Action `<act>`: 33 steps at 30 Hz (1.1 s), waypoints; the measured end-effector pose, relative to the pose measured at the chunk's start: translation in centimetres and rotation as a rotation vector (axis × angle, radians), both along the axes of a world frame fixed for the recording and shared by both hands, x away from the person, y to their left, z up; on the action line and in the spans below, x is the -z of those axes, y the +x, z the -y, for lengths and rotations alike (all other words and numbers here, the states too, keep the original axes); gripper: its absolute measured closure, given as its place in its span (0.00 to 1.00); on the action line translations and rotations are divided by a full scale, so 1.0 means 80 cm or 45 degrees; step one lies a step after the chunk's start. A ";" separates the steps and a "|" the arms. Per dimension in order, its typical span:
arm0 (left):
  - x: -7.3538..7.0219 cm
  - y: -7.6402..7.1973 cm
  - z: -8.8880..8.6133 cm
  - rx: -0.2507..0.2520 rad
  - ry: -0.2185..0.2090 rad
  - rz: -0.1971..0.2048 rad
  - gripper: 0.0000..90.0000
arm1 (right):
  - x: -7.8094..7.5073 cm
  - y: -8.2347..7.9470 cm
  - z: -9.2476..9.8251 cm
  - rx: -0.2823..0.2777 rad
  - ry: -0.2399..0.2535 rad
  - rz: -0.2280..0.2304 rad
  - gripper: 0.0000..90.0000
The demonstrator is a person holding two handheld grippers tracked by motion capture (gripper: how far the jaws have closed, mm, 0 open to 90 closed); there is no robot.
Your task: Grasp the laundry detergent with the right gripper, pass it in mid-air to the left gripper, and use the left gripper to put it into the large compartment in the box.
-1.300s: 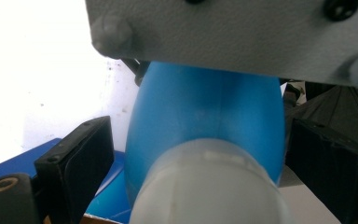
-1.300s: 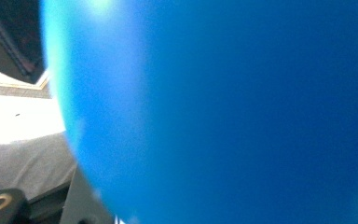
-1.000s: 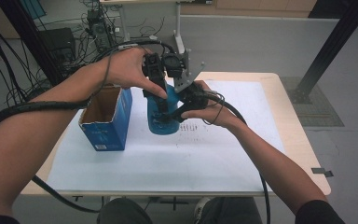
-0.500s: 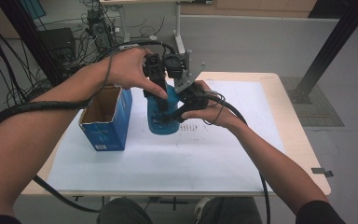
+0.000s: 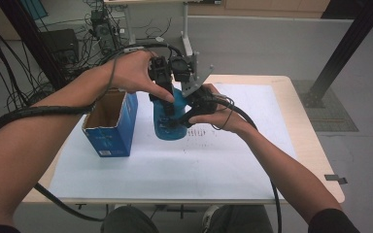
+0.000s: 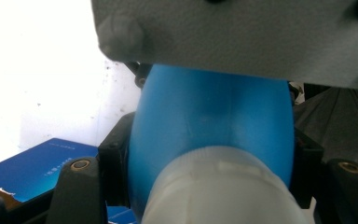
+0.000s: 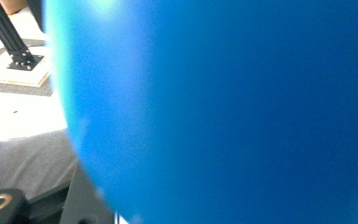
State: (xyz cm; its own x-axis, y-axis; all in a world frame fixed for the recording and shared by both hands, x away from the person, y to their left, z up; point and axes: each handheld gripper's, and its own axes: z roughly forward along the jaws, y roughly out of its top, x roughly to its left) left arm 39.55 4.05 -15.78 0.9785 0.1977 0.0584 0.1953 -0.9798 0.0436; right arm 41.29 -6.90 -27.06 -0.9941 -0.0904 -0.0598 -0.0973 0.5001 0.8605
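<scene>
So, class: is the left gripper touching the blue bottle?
Touching: in the left gripper view the left gripper has its black jaws pressed against both sides of the blue bottle.

Open blue carton [image 5: 110, 127] on white sheet [image 5: 184, 165], table [image 5: 315, 145].

Both bare forearms reach forward and converge, the left black two-jaw tongs [image 5: 167, 99] pointing down from above with jaws that have just been closing onto the blue plastic bottle [image 5: 169, 127], the right black tongs [image 5: 182, 119] clamped level against its side.
</scene>
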 end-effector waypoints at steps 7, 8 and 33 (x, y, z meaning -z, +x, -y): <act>0.001 0.000 -0.001 0.002 0.007 0.002 0.40 | 0.001 0.000 -0.001 -0.001 -0.001 0.003 0.49; 0.001 0.000 -0.001 0.002 0.004 0.003 0.40 | 0.001 0.001 -0.002 -0.004 0.003 0.009 0.48; 0.004 0.003 -0.002 -0.006 0.030 -0.001 0.41 | 0.006 0.004 -0.006 -0.007 0.009 -0.003 0.48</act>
State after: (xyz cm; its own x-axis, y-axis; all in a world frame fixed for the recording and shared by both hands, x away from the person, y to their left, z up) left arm 39.83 4.20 -16.12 0.9777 0.2005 0.0623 0.1996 -0.9797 0.0205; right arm 41.64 -6.43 -27.52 -0.9938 -0.0953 -0.0581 -0.0978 0.4935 0.8643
